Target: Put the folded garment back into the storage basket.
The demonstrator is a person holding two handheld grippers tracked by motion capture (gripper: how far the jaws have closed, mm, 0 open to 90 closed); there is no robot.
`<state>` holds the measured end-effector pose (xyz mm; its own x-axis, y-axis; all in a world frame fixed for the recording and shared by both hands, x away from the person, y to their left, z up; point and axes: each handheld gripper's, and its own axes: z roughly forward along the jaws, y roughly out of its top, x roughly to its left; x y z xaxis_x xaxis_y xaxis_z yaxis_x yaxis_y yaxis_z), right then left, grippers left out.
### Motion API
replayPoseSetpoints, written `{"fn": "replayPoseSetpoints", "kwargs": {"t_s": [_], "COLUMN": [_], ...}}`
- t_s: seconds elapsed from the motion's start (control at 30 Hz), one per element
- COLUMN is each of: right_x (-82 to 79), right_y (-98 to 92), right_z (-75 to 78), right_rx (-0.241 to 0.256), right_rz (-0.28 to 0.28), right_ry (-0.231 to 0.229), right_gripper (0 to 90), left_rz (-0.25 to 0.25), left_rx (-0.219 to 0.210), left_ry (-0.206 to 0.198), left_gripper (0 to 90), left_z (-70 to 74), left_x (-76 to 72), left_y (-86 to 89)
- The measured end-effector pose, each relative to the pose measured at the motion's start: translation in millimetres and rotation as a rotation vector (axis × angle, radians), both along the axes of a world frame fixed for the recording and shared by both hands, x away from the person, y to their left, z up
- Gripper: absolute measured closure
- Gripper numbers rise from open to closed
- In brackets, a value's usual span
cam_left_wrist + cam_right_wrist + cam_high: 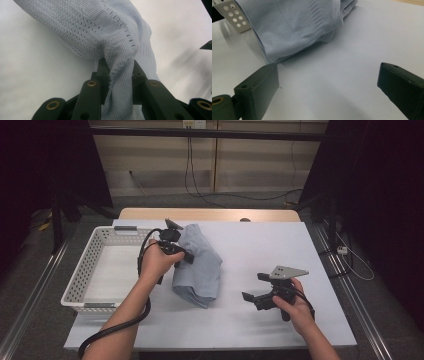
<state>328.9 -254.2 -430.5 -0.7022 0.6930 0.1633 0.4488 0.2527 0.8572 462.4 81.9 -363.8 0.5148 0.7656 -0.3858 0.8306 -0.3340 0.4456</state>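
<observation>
Fabric dominates the left gripper view: a pale blue knitted garment [100, 32] with a perforated mesh weave is bunched between the jaws of the left tool [120, 72], which is clamped on a gathered fold of it. From the high view, the left tool [176, 251] grips the garment [200, 265] at its upper left edge, while the rest of the cloth lies crumpled on the white bench [260, 245], just beside the white perforated plastic basket [82, 275] that sits at the bench's left side. The right tool [252, 287] rests low over the bench, near the garment's lower edge but apart from it, its jaws spread wide. In the right gripper view, those jaws frame bare bench surface, with the garment's ribbed hem [294, 27] lying just ahead and a corner of the basket [229, 15] behind it.
</observation>
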Motion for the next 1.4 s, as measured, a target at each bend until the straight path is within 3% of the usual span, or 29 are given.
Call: {"fn": "replayPoseSetpoints", "kwargs": {"t_s": [0.37,0.67,1.0,1.4], "right_x": [-1.0,-3.6,-3.5,-3.8], "right_y": [-0.8,-1.4,-1.2,-0.2], "right_z": [0.3,3.5,3.7,2.5], "right_rx": [0.0,0.005,0.006,0.0], "right_rz": [0.004,0.003,0.006,0.013], "right_ry": [-0.001,-0.014,-0.015,-0.013], "right_gripper": [3.3,3.3,3.3,3.2], "left_rz": [-0.02,-0.044,-0.057,-0.073], "left_rx": [0.028,0.077,0.12,0.162], "left_ry": [0.008,0.004,0.026,0.023], "left_gripper": [75.7,75.7,75.7,75.7], "left_z": [18.9,42.2,52.8,70.8], "left_x": [4.1,6.2,11.0,12.2], "left_y": [2.2,0.3,1.9,4.4]}}
